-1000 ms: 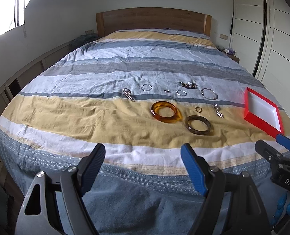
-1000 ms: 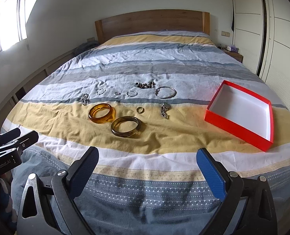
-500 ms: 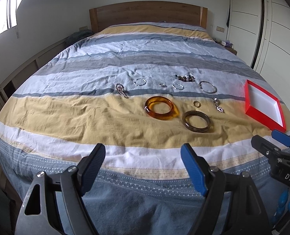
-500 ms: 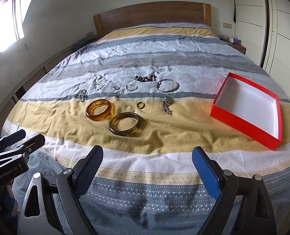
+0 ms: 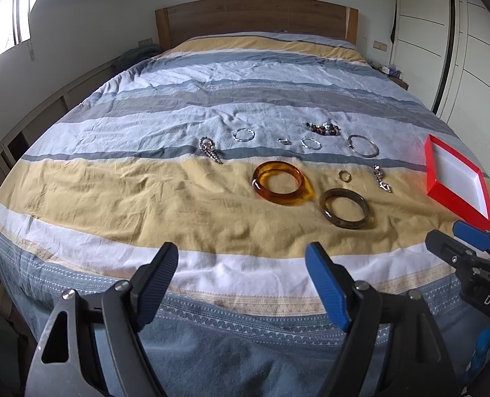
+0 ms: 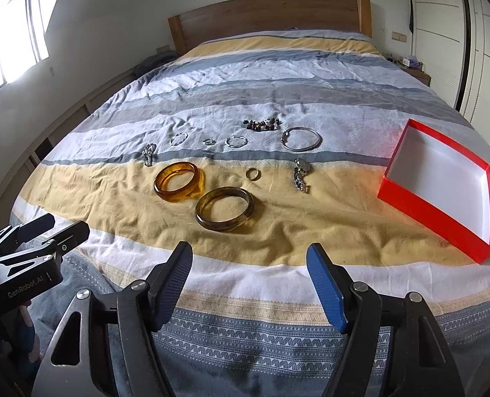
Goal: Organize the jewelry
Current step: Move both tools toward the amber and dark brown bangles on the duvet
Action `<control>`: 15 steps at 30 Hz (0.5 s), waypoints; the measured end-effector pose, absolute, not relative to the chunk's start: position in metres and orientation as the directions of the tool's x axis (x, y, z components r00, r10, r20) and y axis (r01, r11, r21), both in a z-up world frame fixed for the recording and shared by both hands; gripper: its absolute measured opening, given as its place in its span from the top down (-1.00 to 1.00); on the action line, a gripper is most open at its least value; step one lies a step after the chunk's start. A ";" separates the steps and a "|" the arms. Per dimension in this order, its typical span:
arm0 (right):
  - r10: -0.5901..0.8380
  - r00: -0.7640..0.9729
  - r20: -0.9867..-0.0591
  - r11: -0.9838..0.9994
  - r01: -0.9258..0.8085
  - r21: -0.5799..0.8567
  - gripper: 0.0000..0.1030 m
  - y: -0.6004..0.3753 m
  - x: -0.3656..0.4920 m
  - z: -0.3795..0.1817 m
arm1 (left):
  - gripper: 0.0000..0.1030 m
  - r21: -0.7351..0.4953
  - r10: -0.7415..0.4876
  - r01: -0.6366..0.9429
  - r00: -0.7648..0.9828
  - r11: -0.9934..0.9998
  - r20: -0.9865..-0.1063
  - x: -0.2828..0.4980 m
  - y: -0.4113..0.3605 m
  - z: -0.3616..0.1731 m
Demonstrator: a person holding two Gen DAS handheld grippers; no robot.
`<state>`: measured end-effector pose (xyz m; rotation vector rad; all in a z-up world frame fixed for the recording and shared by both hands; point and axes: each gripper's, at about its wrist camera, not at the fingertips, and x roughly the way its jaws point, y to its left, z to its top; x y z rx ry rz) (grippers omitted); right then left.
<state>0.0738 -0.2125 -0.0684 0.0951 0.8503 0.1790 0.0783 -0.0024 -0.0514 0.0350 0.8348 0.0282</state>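
Both claws hung released over the foot of the bed point(image 6: 112, 106), nothing between their fingers: the left claw point(image 5: 241, 284) stood spread, and the right claw point(image 6: 250, 284) had just been narrowing its jaws on empty air. All the jewelry lay well ahead on the striped duvet, none of it yet in the red box point(image 6: 407, 198), which sat open and empty off to the right. Nearest were the amber bangle point(image 6: 179, 182) and the dark brown bangle point(image 6: 224, 209), just beside each other; these looked rigid, smooth and probably slick, so a pinch across the band at one side seemed safer than spanning the hoop. Behind them sat a small ring point(image 6: 253, 174), a watch point(image 6: 301, 173), a thin silver bangle point(image 6: 300, 139), a beaded bracelet point(image 6: 261, 123) and several fine silver pieces, among them a chain bracelet point(image 6: 148, 154). Those chains would likely drape limp and slip, and the ring was light and sunk in soft cloth, so each probably needed a low, careful nip against the bedding.
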 end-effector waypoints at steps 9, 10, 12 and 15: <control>0.208 0.629 -0.749 0.978 -0.117 0.173 -0.22 -0.217 0.084 -0.076 | -0.52 0.056 0.044 -0.002 0.647 0.998 -0.761 0.089 -0.007 -0.062; 0.208 0.627 -0.751 0.978 -0.115 0.175 -0.21 -0.218 0.085 -0.077 | -0.52 0.055 0.041 0.003 0.643 0.998 -0.765 0.090 -0.008 -0.063; 0.210 0.623 -0.753 0.977 -0.112 0.180 -0.19 -0.219 0.087 -0.079 | -0.52 0.051 0.035 0.008 0.634 0.999 -0.772 0.093 -0.009 -0.066; 0.216 0.615 -0.758 0.976 -0.112 0.187 -0.13 -0.221 0.091 -0.082 | -0.52 0.051 0.032 0.012 0.625 0.999 -0.780 0.096 -0.011 -0.069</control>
